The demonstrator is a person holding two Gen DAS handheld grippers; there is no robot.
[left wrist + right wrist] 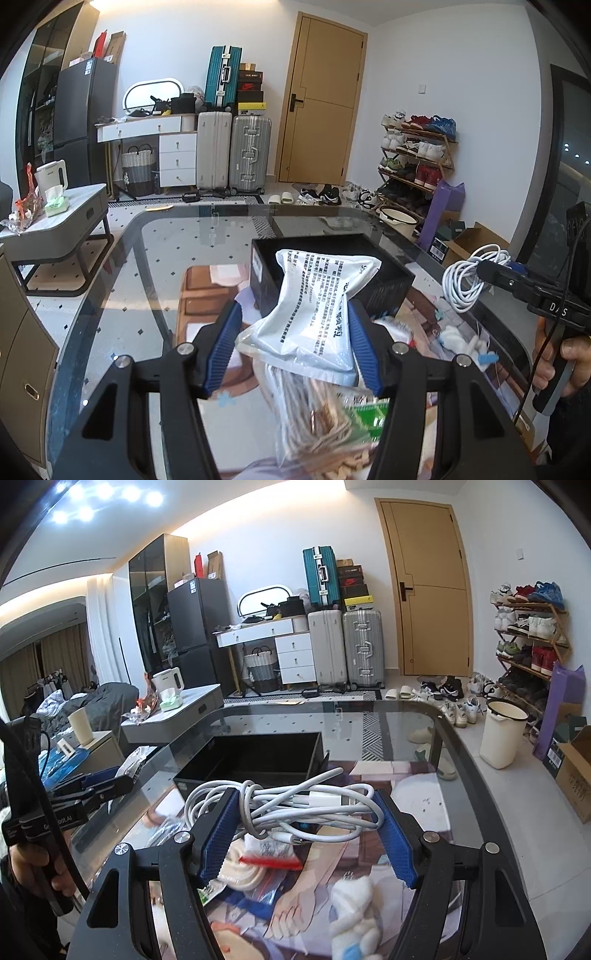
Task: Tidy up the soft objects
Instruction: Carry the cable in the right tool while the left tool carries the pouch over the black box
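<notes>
1. The surface (458, 760) is a big glass top with a dark rim. Pictures and small things show on or under the glass; I cannot tell which.
2. A black box (255, 760) sits on the surface, toward the far side. It is open on top. In the right wrist view its inside looks dark and bare.
3. The left claw (291, 343) pinches a white packet (321, 306) with small print on it. Both blue pads press its sides and squeeze it in the middle. The packet is in the air, near the black box (384, 288), and its top covers part of the box.
4. A clear bag of light brown sticks (325, 424) shows just below the packet, close to the camera. I cannot tell if the claw holds it too.
5. The right claw (303, 812) pinches a bundle of white cable (295, 805). The blue pads touch both ends of the bundle. It hangs in the air on the near side of the box.
6. In the left wrist view, the right claw and its cable (465, 280) are off to the right of the box.
7. A white fluffy thing (354, 915) lies near, low in the right wrist view.
8. A small bag with a red strip (269, 860) lies just under the cable.
</notes>
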